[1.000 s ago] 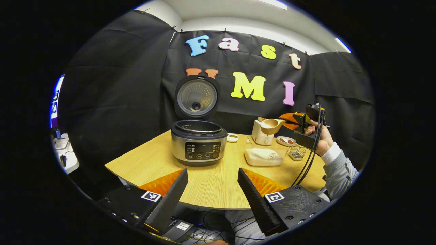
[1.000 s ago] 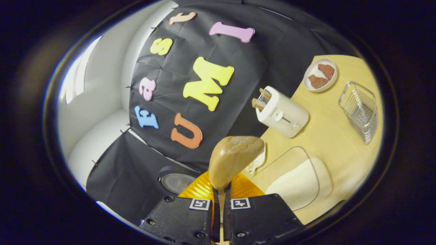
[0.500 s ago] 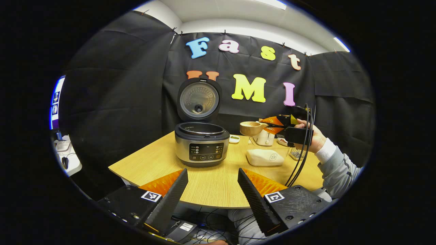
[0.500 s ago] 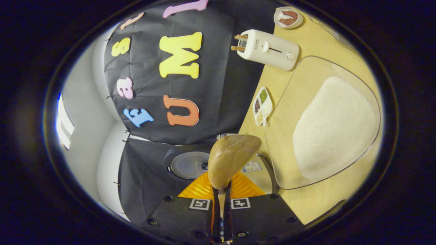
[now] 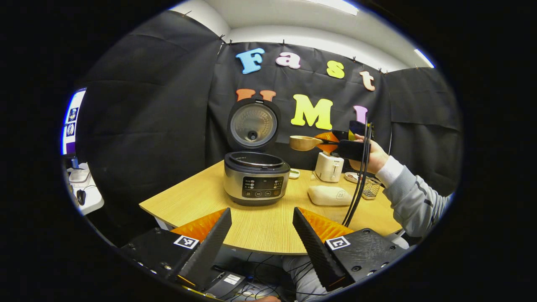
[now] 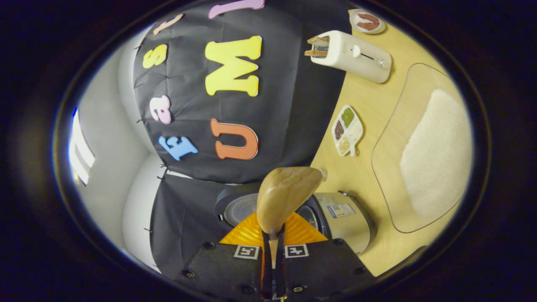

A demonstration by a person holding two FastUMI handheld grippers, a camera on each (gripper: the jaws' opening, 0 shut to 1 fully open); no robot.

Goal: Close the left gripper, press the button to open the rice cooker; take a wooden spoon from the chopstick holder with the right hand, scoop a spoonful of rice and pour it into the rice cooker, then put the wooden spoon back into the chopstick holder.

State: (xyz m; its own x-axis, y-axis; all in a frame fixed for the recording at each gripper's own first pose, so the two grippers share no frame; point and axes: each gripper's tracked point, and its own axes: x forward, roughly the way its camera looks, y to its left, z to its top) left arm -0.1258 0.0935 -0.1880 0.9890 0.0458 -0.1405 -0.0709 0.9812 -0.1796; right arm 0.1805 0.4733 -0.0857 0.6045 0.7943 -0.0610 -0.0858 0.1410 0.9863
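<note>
The wooden spoon (image 5: 305,143) is pale brown with a deep, rounded bowl and a short handle. The right hand-held gripper (image 6: 272,245) has its two fingers pressed together on that handle, and the bowl (image 6: 287,195) juts forward from between them. In the left gripper view the spoon is held level in the air — above the counter (image 5: 260,222), just right of the rice cooker (image 5: 256,178) and beside its raised lid (image 5: 254,124). A hand (image 5: 373,156) in a grey sleeve holds this gripper.

The rice cooker is silver with a dark front panel and a black rim; it stands near the middle of the counter, its round lid upright behind the open pot. In the right gripper view the spoon's bowl overlaps the cooker's rim (image 6: 312,209).

The left hand-held gripper (image 5: 262,235) hangs low at the counter's near edge, fingers wide apart and holding nothing.

Toward the counter's far right lie a clear container of white rice (image 5: 331,195), a white toaster (image 5: 329,167) and a wire chopstick holder (image 5: 371,188) — with a small divided dish (image 6: 347,130) near the back edge.
</note>
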